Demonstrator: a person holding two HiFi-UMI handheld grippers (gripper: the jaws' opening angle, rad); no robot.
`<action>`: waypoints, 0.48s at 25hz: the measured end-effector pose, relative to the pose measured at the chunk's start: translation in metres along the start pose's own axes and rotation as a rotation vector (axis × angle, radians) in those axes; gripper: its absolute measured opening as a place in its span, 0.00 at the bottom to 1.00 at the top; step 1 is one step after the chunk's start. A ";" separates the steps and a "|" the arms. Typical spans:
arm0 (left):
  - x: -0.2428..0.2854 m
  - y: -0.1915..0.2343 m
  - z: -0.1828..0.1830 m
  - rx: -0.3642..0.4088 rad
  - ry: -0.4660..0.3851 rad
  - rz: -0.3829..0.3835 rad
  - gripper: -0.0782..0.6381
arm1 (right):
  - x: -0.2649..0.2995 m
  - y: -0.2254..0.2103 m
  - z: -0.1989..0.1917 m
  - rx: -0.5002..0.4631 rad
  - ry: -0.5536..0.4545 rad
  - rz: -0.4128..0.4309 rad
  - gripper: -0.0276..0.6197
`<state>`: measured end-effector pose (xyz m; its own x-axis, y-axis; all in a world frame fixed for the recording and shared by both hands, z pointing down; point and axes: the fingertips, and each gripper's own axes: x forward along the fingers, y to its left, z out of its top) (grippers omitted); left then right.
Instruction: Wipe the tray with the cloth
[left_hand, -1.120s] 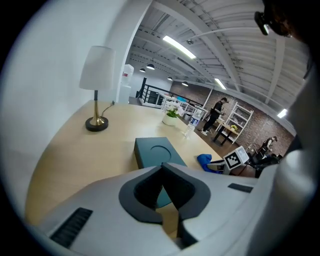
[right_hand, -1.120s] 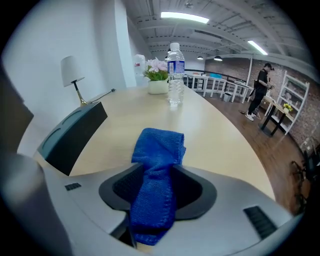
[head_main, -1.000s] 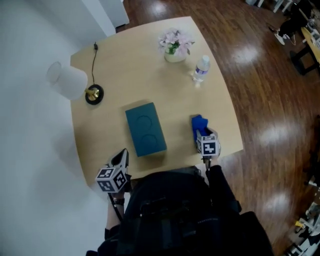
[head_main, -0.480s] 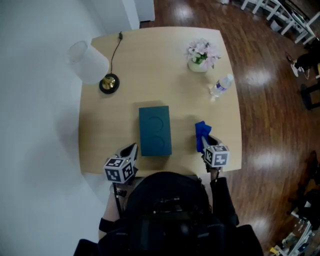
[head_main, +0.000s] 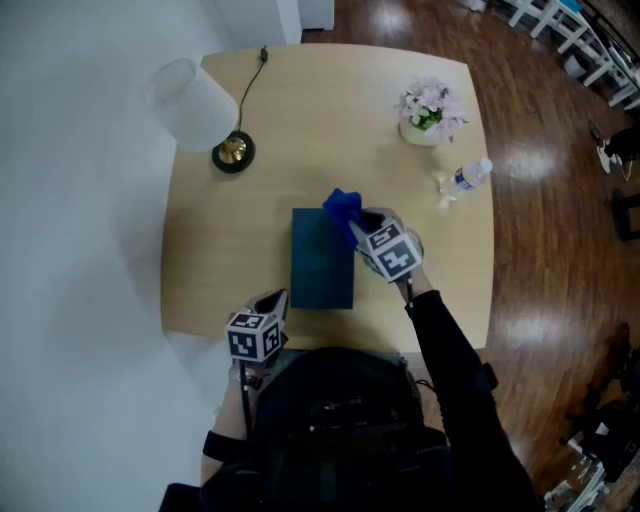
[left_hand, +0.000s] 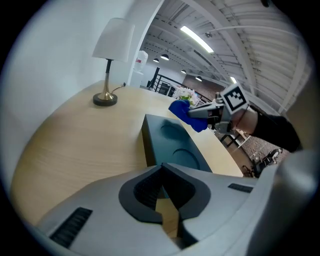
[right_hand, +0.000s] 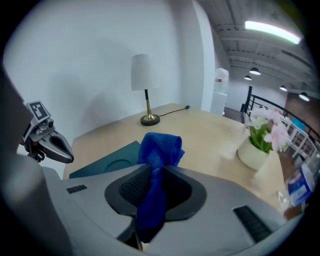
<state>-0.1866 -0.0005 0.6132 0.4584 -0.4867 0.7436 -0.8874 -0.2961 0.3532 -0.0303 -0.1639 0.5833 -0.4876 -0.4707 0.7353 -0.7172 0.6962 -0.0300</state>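
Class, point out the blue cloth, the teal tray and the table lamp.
blue cloth (right_hand: 160, 147): right gripper view, on its bunched upper end.
teal tray (head_main: 320, 275): head view, on its bare top face.
table lamp (head_main: 190, 100): head view, on the white shade.

tray (head_main: 318, 272) on table (head_main: 215, 265) | cloth (head_main: 343, 207) at tray's far-right corner | lamp (head_main: 192, 100) behind-left | flowers (head_main: 430, 108) behind-right | bottle (head_main: 468, 178) right

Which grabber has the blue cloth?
The right gripper: its jaws have just closed on the blue cloth, now over the teal tray. The left gripper holds nothing.
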 end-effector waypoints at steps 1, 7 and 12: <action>0.002 0.000 -0.003 -0.001 0.007 0.004 0.11 | 0.011 -0.001 0.003 -0.033 0.030 0.000 0.17; 0.013 -0.004 -0.009 0.025 0.049 0.007 0.11 | 0.040 0.000 -0.009 -0.106 0.133 0.015 0.17; 0.021 -0.003 -0.019 0.042 0.092 0.015 0.11 | 0.039 0.003 -0.005 -0.095 0.121 0.029 0.17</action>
<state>-0.1752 0.0058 0.6391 0.4369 -0.4145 0.7983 -0.8905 -0.3245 0.3188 -0.0492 -0.1771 0.6153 -0.4399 -0.3849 0.8113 -0.6505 0.7595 0.0076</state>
